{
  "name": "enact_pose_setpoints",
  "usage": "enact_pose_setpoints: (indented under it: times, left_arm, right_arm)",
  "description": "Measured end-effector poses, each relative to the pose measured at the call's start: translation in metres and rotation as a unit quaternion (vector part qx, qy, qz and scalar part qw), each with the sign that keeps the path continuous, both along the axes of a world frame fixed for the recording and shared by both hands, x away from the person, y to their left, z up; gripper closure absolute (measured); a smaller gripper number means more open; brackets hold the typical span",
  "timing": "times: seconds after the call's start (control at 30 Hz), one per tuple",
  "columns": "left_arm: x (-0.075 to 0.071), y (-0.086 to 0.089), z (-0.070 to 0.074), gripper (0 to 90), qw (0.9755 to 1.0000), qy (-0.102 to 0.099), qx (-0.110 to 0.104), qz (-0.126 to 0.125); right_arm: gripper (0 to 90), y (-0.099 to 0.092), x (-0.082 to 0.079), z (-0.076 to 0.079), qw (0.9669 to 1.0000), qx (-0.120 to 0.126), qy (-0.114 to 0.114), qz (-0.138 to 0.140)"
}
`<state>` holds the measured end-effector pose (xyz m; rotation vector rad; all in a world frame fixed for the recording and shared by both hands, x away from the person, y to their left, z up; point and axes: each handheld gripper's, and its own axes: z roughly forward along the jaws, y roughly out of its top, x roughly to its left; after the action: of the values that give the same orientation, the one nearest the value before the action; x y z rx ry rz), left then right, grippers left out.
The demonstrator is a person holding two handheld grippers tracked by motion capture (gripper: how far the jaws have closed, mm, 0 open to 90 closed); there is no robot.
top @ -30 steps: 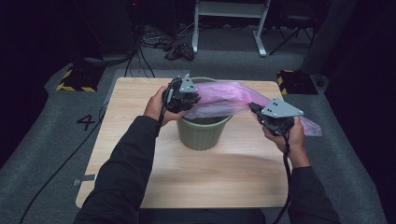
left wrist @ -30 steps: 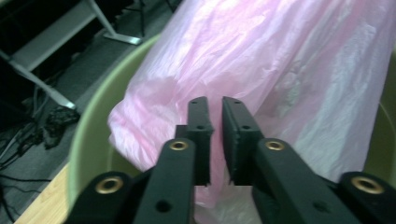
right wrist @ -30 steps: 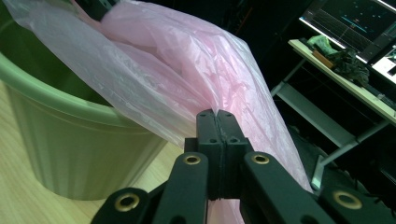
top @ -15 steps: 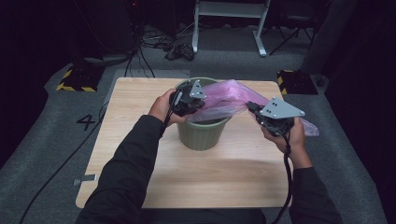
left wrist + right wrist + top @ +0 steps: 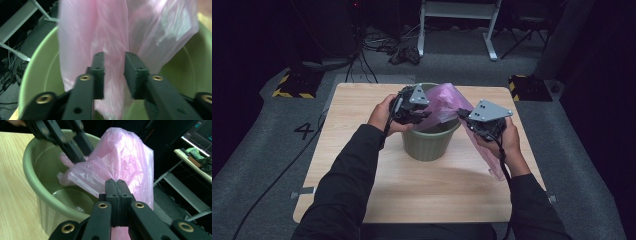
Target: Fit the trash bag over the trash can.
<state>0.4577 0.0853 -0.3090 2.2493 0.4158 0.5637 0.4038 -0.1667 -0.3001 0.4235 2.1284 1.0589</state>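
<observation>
A green bin (image 5: 430, 142) stands near the middle of a wooden bench (image 5: 377, 185). Two arms in dark sleeves (image 5: 344, 185) come in from the near edge of the bench and end at the bin, one on each side of it. The right gripper (image 5: 464, 116) is just beside the bin's right rim. Its jaws are pressed together on a fold of a pink bag (image 5: 444, 102), and the thin plastic is pinched flat between them. From that pinch, part of the bag hangs down outside the bin on its right side, by the right hand (image 5: 507, 142). The left gripper (image 5: 422, 114) is over the bin's left rim and points into the bin. Its jaws have just been opening; they now stand a little apart with a strip of the bag between them, and the pads (image 5: 100, 72) do not press it. The rest of the bag rises in a puffy lump over the far half of the bin. Past the bin and the bench lies a grey floor (image 5: 272, 150) with black cables (image 5: 377, 47).
</observation>
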Motion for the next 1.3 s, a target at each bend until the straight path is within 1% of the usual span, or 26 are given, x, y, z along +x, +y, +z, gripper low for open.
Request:
enact_pose_setpoints:
  times: [0.03, 0.1, 0.13, 0.17, 0.23, 0.3, 0.33, 0.43, 0.47, 0.5, 0.53, 0.57, 0.6, 0.67, 0.7, 0.8, 0.83, 0.87, 0.93, 0.97, 1.0, 1.07, 1.1, 1.17, 1.2, 1.3]
  left_arm:
    - [-0.002, 0.004, 0.001, 62.0, 1.0000, 0.001, -0.008, -0.006]
    - [-0.007, 0.009, 0.004, 49.3, 0.9995, -0.001, -0.031, -0.009]
    - [-0.009, 0.009, 0.005, 46.1, 0.9989, 0.000, -0.044, -0.014]
    - [-0.012, 0.009, 0.006, 43.1, 0.9987, -0.003, -0.050, -0.012]
    - [-0.017, 0.004, 0.008, 32.7, 0.9983, -0.013, -0.057, -0.009]
    - [-0.021, -0.002, 0.009, 29.2, 0.9977, -0.016, -0.063, -0.019]
    - [-0.023, -0.006, 0.008, 26.0, 0.9977, -0.016, -0.062, -0.023]
    - [-0.024, -0.015, 0.007, 25.6, 0.9982, -0.021, -0.049, -0.026]
    - [-0.024, -0.018, 0.006, 26.6, 0.9985, -0.025, -0.045, -0.020]
    - [-0.023, -0.021, 0.005, 29.5, 0.9986, -0.030, -0.040, -0.013]
    - [-0.023, -0.023, 0.005, 36.3, 0.9987, -0.039, -0.033, -0.004]
    - [-0.022, -0.025, 0.005, 42.2, 0.9987, -0.043, -0.029, 0.002]
    - [-0.021, -0.026, 0.004, 50.2, 0.9987, -0.043, -0.028, 0.001]
    - [-0.020, -0.028, 0.003, 63.2, 0.9983, -0.057, -0.014, 0.004]
    - [-0.019, -0.028, 0.003, 70.5, 0.9982, -0.059, -0.013, 0.002]
    - [-0.020, -0.032, 0.003, 82.9, 0.9979, -0.065, -0.004, 0.004]
    - [-0.020, -0.033, 0.003, 85.2, 0.9974, -0.072, 0.004, 0.007]
    - [-0.020, -0.035, 0.003, 86.9, 0.9970, -0.075, 0.013, 0.014]
    - [-0.020, -0.037, 0.002, 88.6, 0.9966, -0.077, 0.022, 0.018]
    - [-0.020, -0.037, 0.002, 88.8, 0.9967, -0.076, 0.021, 0.020]
    - [-0.019, -0.036, 0.002, 89.0, 0.9966, -0.075, 0.022, 0.023]
    - [-0.018, -0.034, 0.002, 89.3, 0.9966, -0.073, 0.023, 0.028]
    - [-0.017, -0.032, 0.002, 89.3, 0.9965, -0.074, 0.024, 0.029]
    - [-0.016, -0.030, 0.000, 89.4, 0.9970, -0.066, 0.023, 0.032]
    - [-0.015, -0.028, 0.000, 89.4, 0.9970, -0.066, 0.027, 0.032]
    - [-0.014, -0.024, -0.003, 89.5, 0.9975, -0.056, 0.023, 0.035]
  right_arm:
    - [90.0, 0.000, 0.001, -0.001, 1.0000, 0.000, 0.001, 0.001]
    - [90.0, -0.001, 0.002, -0.003, 1.0000, 0.001, 0.005, -0.001]
    - [90.0, -0.001, 0.002, -0.003, 1.0000, 0.002, 0.005, -0.001]
    - [90.0, -0.001, 0.002, -0.003, 1.0000, 0.003, 0.005, 0.001]
    - [90.0, 0.001, 0.002, -0.003, 1.0000, 0.005, 0.005, 0.005]
    - [90.0, 0.002, 0.001, -0.002, 1.0000, 0.006, 0.004, 0.006]
    - [90.0, 0.002, 0.000, -0.001, 0.9999, 0.008, 0.004, 0.007]
    - [90.0, 0.003, 0.000, 0.000, 0.9999, 0.010, 0.003, 0.010]
    - [90.0, 0.003, 0.000, 0.000, 0.9999, 0.012, 0.004, 0.012]
    - [90.0, 0.003, -0.001, 0.000, 0.9998, 0.013, 0.005, 0.014]
    - [90.0, 0.003, -0.001, 0.000, 0.9997, 0.016, 0.005, 0.017]
    - [90.0, 0.003, -0.001, 0.000, 0.9996, 0.018, 0.006, 0.019]
    - [90.0, 0.003, -0.002, 0.001, 0.9996, 0.018, 0.006, 0.021]
    - [90.0, 0.003, -0.003, 0.001, 0.9996, 0.017, 0.007, 0.023]
    - [90.0, 0.003, -0.003, 0.001, 0.9995, 0.017, 0.007, 0.024]
    - [89.8, 0.004, -0.004, 0.000, 0.9994, 0.018, 0.011, 0.028]
    - [89.2, 0.004, -0.004, -0.001, 0.9994, 0.017, 0.012, 0.027]
    - [86.3, 0.005, -0.004, -0.001, 0.9994, 0.018, 0.012, 0.027]
    - [71.6, 0.003, -0.004, -0.002, 0.9994, 0.030, 0.011, 0.016]
    - [69.9, 0.002, -0.005, -0.002, 0.9991, 0.037, 0.015, 0.013]
    - [66.3, 0.000, -0.006, -0.002, 0.9988, 0.040, 0.020, 0.019]
    - [54.7, -0.002, -0.009, -0.004, 0.9986, 0.041, 0.024, 0.023]
    - [49.9, -0.004, -0.011, -0.005, 0.9985, 0.041, 0.030, 0.022]
    - [40.6, -0.007, -0.016, -0.009, 0.9982, 0.040, 0.038, 0.022]
    - [36.5, -0.010, -0.018, -0.011, 0.9981, 0.042, 0.041, 0.021]
    - [28.7, -0.019, -0.025, -0.021, 0.9976, 0.047, 0.045, 0.024]
